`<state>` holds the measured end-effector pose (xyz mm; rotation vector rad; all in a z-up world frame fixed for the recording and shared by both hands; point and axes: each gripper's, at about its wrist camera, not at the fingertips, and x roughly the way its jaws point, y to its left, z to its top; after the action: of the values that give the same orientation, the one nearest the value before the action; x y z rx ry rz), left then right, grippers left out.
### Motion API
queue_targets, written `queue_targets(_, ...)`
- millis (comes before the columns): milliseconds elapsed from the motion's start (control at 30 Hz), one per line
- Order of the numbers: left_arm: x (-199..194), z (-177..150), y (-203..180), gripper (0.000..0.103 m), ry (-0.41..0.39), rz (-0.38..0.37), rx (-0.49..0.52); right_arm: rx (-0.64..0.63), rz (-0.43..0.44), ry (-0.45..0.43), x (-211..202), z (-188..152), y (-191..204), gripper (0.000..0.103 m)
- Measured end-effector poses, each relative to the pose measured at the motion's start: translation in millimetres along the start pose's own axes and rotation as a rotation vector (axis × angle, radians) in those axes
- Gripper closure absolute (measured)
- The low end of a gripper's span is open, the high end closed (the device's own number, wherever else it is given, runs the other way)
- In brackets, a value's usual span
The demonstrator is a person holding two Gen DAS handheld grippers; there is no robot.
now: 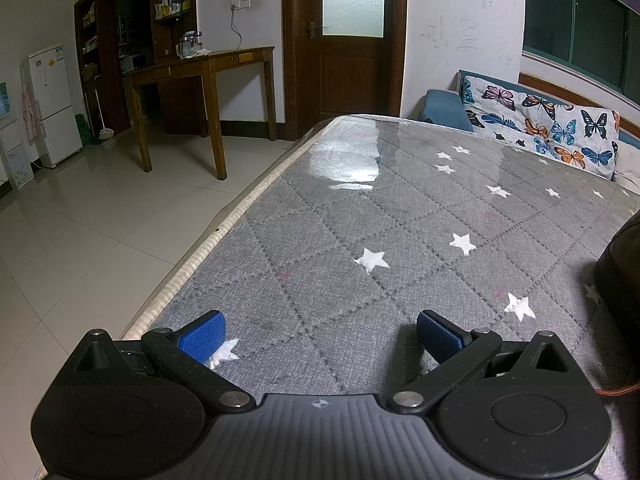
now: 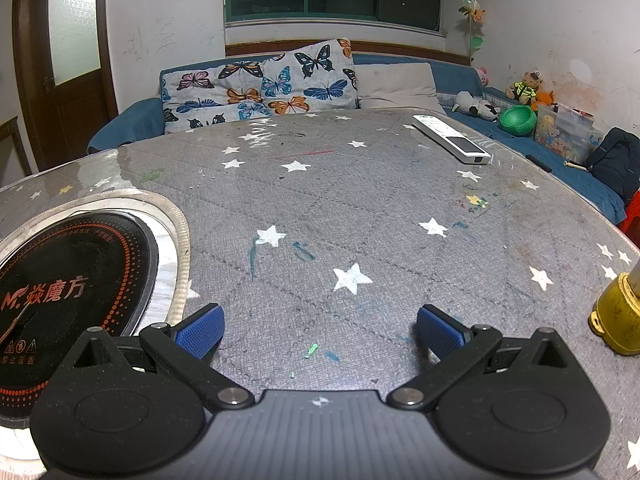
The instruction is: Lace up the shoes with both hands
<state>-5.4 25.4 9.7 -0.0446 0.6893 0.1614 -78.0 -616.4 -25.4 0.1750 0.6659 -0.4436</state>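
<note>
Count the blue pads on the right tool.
2. One pad sits lower left, the other pad lower right, wide apart above the star-printed table. None looks hidden.

Grey quilted cloth strewn with white stars, blue pads on black grippers.

The grey table cover (image 2: 360,208) carries a diamond stitch pattern, white stars, and stray teal, green and red marks, under a glossy clear film, with a beige woven border (image 1: 224,236). Both the left gripper (image 1: 320,330) and the right gripper (image 2: 320,330) are matte black with ribbed royal-blue finger pads (image 2: 200,330). The round black cooktop (image 2: 68,280) shows rings of orange-red dots and orange-red characters. The white cushion (image 2: 260,84) bears blue, orange, pink and black butterflies on the blue sofa (image 2: 132,120). A yellow object (image 2: 618,316) sits at right; a dark brown leather shape (image 1: 622,280), with an orange-brown cord (image 1: 616,390) below it.
</note>
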Motion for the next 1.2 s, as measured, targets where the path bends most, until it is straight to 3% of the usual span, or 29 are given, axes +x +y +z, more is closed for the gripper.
queue_targets(1200,0.2,-0.1,0.2,0.0,0.0,0.0,0.0,0.0,0.001,0.0,-0.2,-0.4,0.5,0.0)
